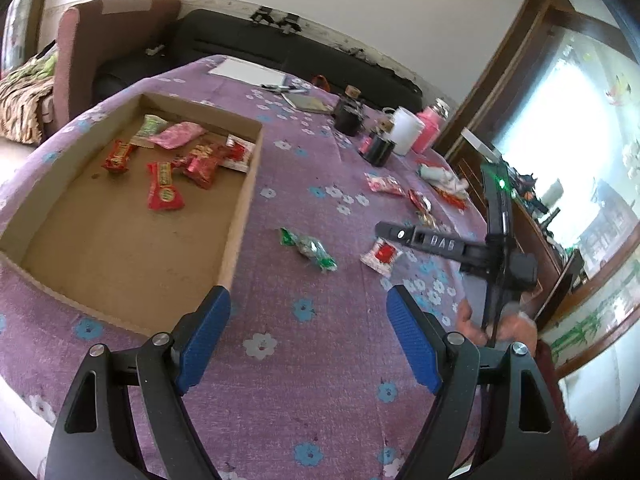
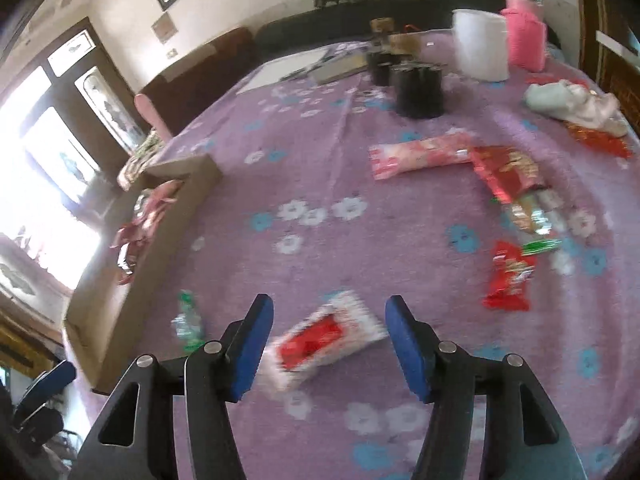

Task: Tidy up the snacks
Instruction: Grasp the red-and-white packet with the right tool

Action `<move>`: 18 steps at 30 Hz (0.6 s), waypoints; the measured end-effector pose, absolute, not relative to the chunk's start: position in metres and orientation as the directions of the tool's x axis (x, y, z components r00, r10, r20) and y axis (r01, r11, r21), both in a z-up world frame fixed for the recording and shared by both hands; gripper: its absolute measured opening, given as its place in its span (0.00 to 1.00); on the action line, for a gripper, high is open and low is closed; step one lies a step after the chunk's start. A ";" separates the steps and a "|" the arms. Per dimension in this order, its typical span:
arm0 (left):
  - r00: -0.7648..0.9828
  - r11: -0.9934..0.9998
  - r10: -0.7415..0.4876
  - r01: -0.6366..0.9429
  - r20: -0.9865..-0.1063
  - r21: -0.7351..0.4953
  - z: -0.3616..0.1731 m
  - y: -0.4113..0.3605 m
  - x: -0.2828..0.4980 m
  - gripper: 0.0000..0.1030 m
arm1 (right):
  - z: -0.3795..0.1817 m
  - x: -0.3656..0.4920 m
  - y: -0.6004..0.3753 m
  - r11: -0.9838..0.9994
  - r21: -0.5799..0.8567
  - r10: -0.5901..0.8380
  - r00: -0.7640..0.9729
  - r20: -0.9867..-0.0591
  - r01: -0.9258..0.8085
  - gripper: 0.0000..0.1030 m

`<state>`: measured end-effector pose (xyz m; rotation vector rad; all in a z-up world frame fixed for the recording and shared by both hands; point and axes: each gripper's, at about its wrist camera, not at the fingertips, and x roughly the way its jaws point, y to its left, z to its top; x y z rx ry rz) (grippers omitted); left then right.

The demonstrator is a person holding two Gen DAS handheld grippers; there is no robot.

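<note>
A shallow cardboard box (image 1: pixel 240 200) lies on the purple flowered tablecloth and holds several red, pink and green snack packets (image 1: pixel 165 190). My left gripper (image 1: pixel 308 306) is open and empty above the cloth by the box's near right corner. A green candy (image 1: pixel 310 249) and a red-and-white packet (image 1: pixel 382 256) lie ahead of it. My right gripper (image 2: pixel 329 320) is open, its blue pads on either side of that red-and-white packet (image 2: pixel 320 342) without touching it. More packets (image 2: pixel 508 276) lie to its right. The box (image 2: pixel 168 216) is on its left.
Black canisters (image 2: pixel 418 90), a white cup (image 2: pixel 480 46), a pink bottle (image 2: pixel 524 36), paper and a crumpled cloth (image 2: pixel 572 102) stand at the table's far side. The right gripper's body (image 1: pixel 496 240) reaches in at the left view's right side. A sofa lies beyond the table.
</note>
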<state>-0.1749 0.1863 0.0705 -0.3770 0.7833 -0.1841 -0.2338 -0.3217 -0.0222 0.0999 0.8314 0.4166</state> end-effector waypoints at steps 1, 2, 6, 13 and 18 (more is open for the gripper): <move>0.704 0.917 -0.289 0.010 -0.648 -0.399 0.072 0.190 -0.176 0.78 | -0.023 -0.236 -0.313 0.909 0.243 0.407 0.595 -0.692 -0.339 0.60; 0.709 0.917 -0.280 -0.003 -0.647 -0.400 0.074 0.194 -0.176 0.78 | -0.021 -0.241 -0.299 0.904 0.225 0.411 0.599 -0.687 -0.363 0.59; 0.693 0.910 -0.295 -0.007 -0.658 -0.415 0.087 0.194 -0.162 0.78 | -0.015 -0.256 -0.274 0.944 0.097 0.294 0.667 -0.685 -0.316 0.58; 0.591 0.905 -0.370 0.056 -0.717 -0.422 0.079 0.146 -0.104 0.78 | -0.036 -0.260 -0.306 0.966 0.194 0.258 0.656 -0.710 -0.169 0.58; 0.585 0.929 -0.317 0.033 -0.746 -0.369 0.065 0.135 -0.083 0.78 | -0.043 -0.255 -0.288 0.977 0.095 0.202 0.685 -0.700 -0.191 0.51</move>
